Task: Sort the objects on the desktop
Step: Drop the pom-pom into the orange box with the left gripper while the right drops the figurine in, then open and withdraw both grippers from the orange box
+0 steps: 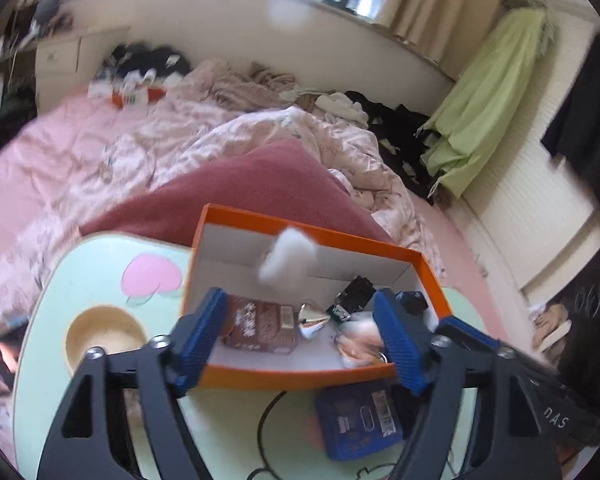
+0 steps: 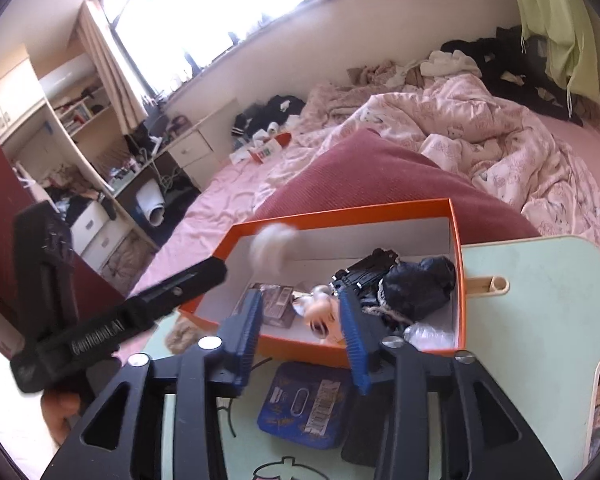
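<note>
A blue tin point(image 2: 306, 408) is seen flat on the tabletop point(image 2: 540, 280), just before the orange box point(image 2: 458, 240), below and between the wide, empty jaws of the right gripper point(image 2: 300, 336), nearer than the wide-open left gripper point(image 1: 300, 336)

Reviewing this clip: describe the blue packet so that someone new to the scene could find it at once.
Start at the pale green table and find the orange box on it. The blue packet lies flat on the tabletop just outside the box's near wall. Unlike the brown packet inside the box, it is dark blue with a white barcode label.
</note>
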